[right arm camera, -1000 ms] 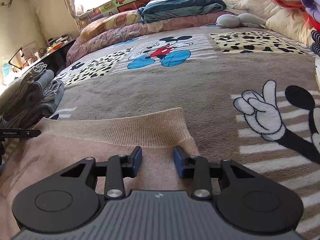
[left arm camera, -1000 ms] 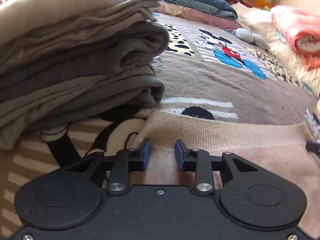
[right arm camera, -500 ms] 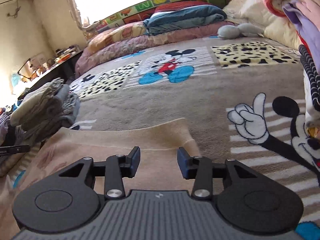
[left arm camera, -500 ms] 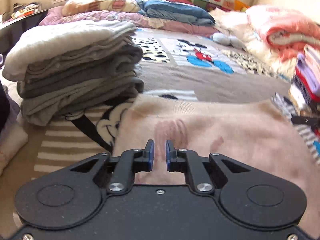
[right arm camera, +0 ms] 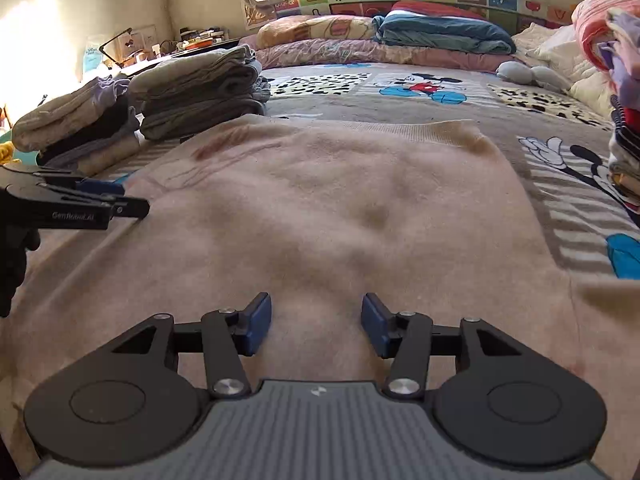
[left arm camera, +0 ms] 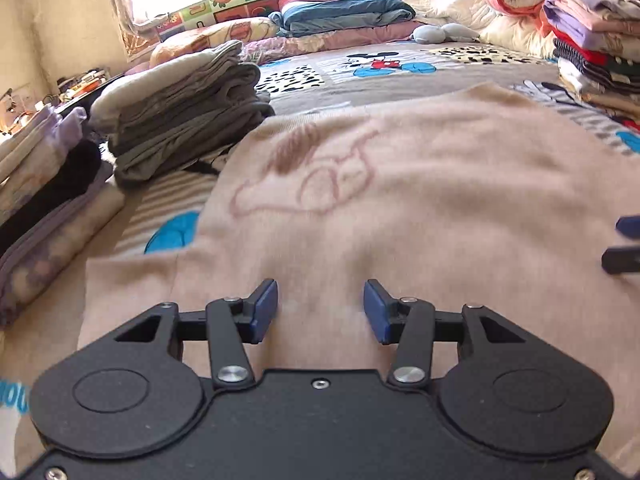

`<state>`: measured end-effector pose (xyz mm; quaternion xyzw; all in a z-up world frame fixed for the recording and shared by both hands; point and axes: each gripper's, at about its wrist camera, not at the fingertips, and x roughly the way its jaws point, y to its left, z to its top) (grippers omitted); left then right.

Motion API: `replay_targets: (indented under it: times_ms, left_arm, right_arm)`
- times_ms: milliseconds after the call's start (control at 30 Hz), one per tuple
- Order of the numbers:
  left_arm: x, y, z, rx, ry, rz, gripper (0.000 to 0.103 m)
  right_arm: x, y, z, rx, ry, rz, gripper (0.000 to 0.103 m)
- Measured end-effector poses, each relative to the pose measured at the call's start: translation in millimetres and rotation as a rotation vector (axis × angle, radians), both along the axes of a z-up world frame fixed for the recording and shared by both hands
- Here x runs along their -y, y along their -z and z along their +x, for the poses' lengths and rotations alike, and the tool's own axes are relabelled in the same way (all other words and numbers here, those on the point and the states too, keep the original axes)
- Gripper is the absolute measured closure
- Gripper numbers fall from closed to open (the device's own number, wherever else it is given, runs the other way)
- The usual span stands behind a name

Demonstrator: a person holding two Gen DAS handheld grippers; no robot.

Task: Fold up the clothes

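Pink sweater [left arm camera: 420,184] lies spread flat on bed [right arm camera: 400,96]; fold not yet begun. Left gripper [left arm camera: 320,310] and right gripper [right arm camera: 316,322] both gape, holding nothing. Next, probably: pinch an edge or sleeve.

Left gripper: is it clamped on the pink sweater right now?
No, the left gripper is open, its blue pads apart with only flat pink sweater showing between them.

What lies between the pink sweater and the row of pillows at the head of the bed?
A bare stretch of the Mickey Mouse blanket separates the pink sweater from the pillows; the right wrist view shows it best.
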<state>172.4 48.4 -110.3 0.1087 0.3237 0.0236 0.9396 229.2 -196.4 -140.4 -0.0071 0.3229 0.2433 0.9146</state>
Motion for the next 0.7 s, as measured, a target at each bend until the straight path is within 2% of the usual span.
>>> replay_targets:
  times_ms: [100, 300, 467, 533, 600, 700]
  left_arm:
    - [-4.7, 6.3, -31.5, 0.037, -0.008, -0.005, 0.056]
    - [-15.4, 13.0, -61.6, 0.063, -0.034, -0.084, 0.055]
    - [-11.2, 9.5, -77.1, 0.063, -0.031, -0.081, 0.054]
    - [-13.6, 2.4, -86.1, 0.110, -0.035, -0.091, 0.053]
    - [-18.7, -2.2, -91.1, 0.161, -0.074, -0.094, 0.047]
    - [-39.1, 6.9, -85.4, 0.136, -0.161, -0.185, 0.040]
  right_arm:
    - [3.0, 2.4, -32.2, 0.026, 0.011, -0.003, 0.050]
    - [13.2, 8.1, -77.9, 0.057, 0.042, 0.006, 0.045]
    - [25.0, 10.1, -102.7, 0.016, 0.063, 0.030, 0.043]
    - [26.8, 8.9, -112.3, 0.007, 0.058, 0.021, 0.043]
    - [29.7, 3.7, -123.3, 0.037, 0.061, 0.016, 0.043]
    - [37.2, -3.7, -136.2, 0.120, 0.095, 0.033, 0.044]
